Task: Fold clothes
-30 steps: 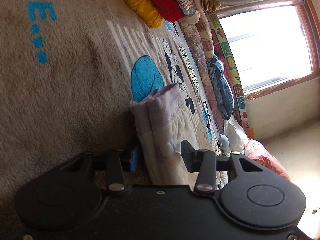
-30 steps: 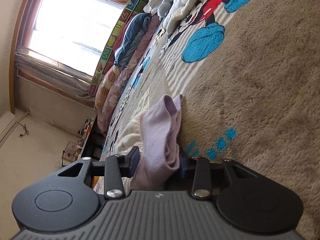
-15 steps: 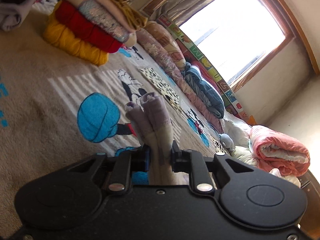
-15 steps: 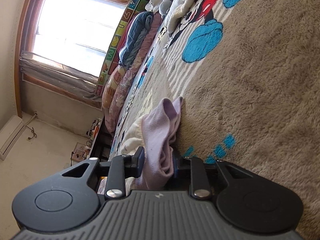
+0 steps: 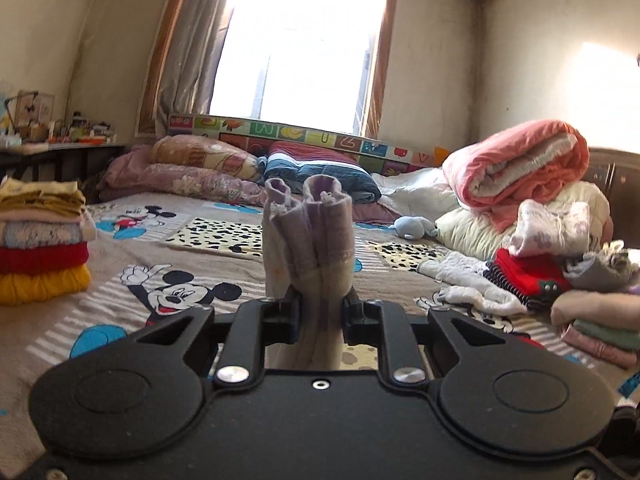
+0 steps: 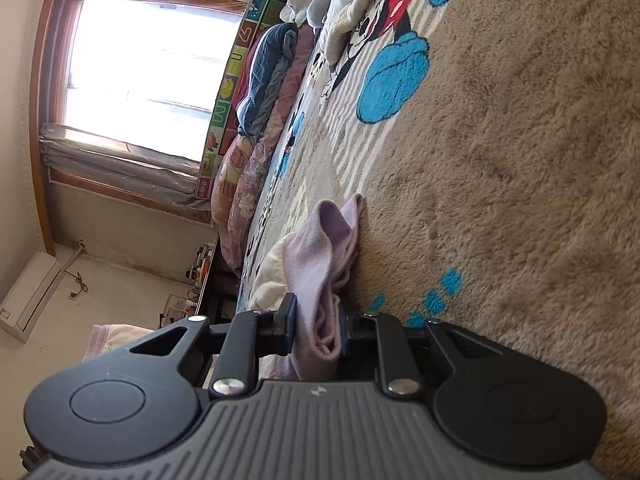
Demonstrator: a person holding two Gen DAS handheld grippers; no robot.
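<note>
**Two grippers, one lilac garment**

My left gripper [image 5: 320, 312] pinches a bunched edge of the lilac-and-cream garment [image 5: 310, 236]; its jaws have just been closing and now press the cloth from both sides. Above them the fabric stands up in two rolled lobes, clear of the blanket [image 5: 120, 264] with its cartoon mice. My right gripper [image 6: 318, 326] clamps another part of the same garment [image 6: 324, 248], its jaws likewise just closed onto the folds, and there the cloth lies low against the tan pile [image 6: 520, 200].

To my left sits one folded stack [image 5: 40, 244]: I count four layers, yellow at the bottom, red, a pale patterned one, and mustard on top. To my right lies one loose heap of clothes [image 5: 560, 264], with one rolled pink quilt [image 5: 520, 168] behind it. One window [image 5: 304, 40] lights the far wall.
</note>
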